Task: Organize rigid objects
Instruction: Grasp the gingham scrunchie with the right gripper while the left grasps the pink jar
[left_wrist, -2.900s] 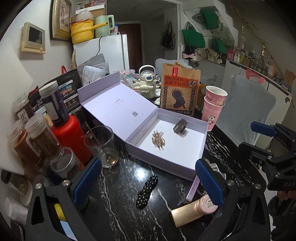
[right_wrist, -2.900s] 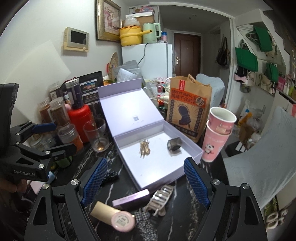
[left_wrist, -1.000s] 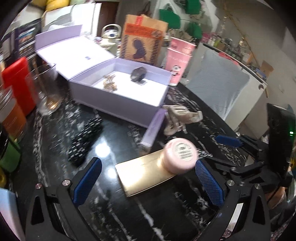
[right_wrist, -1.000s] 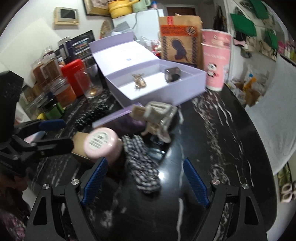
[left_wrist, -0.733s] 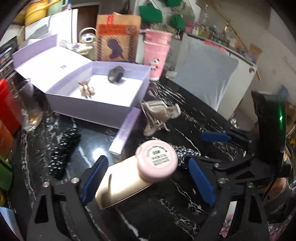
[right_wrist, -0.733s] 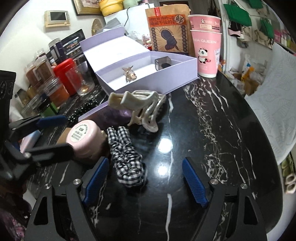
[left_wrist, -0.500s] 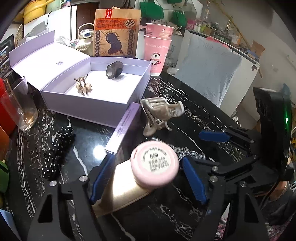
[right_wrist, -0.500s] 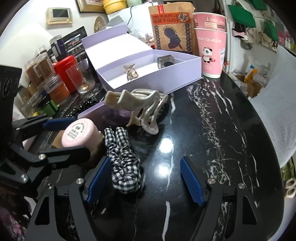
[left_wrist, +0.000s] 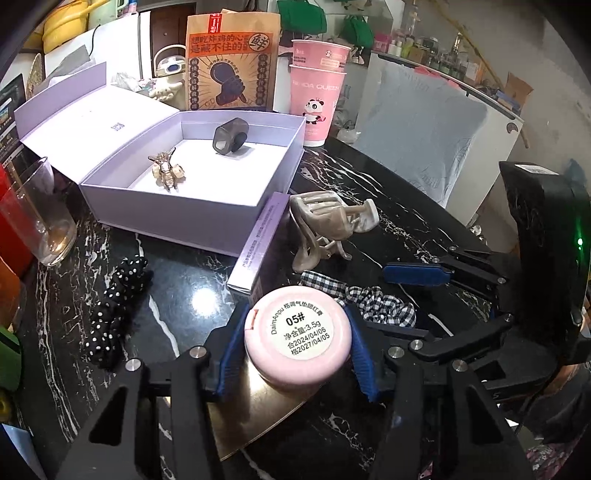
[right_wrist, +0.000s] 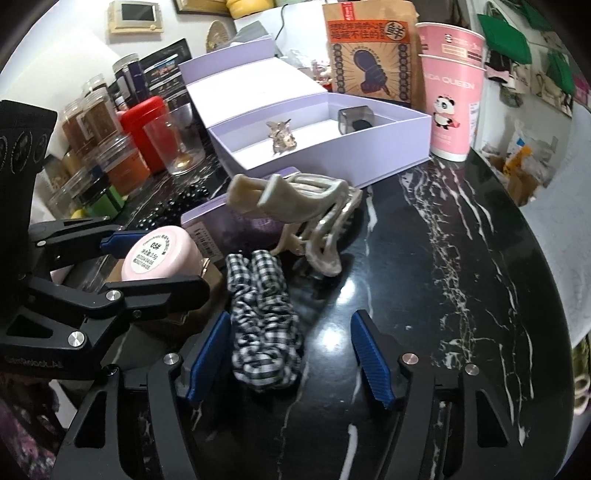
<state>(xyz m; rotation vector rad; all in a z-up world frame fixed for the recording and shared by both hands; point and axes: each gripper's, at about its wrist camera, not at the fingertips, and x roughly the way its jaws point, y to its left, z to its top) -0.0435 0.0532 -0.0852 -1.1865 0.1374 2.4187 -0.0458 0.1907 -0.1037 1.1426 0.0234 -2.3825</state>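
My left gripper (left_wrist: 297, 341) is shut on the pink-capped gold tube (left_wrist: 297, 334), its blue pads against the cap; the right wrist view shows the same grip on the tube (right_wrist: 159, 254). My right gripper (right_wrist: 290, 354) is open around a checked scrunchie (right_wrist: 264, 325) on the black marble table (right_wrist: 461, 258). A beige claw clip (left_wrist: 325, 221) lies beyond it. The open lilac box (left_wrist: 192, 206) holds a gold insect clip (left_wrist: 166, 173) and a grey clip (left_wrist: 229, 136).
A slim lilac carton (left_wrist: 260, 240) leans by the box. A dotted black scrunchie (left_wrist: 118, 299) lies left. A glass (left_wrist: 40, 218), spice jars (right_wrist: 99, 147), a paper bag (left_wrist: 231, 62) and pink cups (left_wrist: 317, 88) ring the table.
My left gripper has moved in and shut on the tube's pink cap. My right gripper has come down around the checked scrunchie and narrowed a little.
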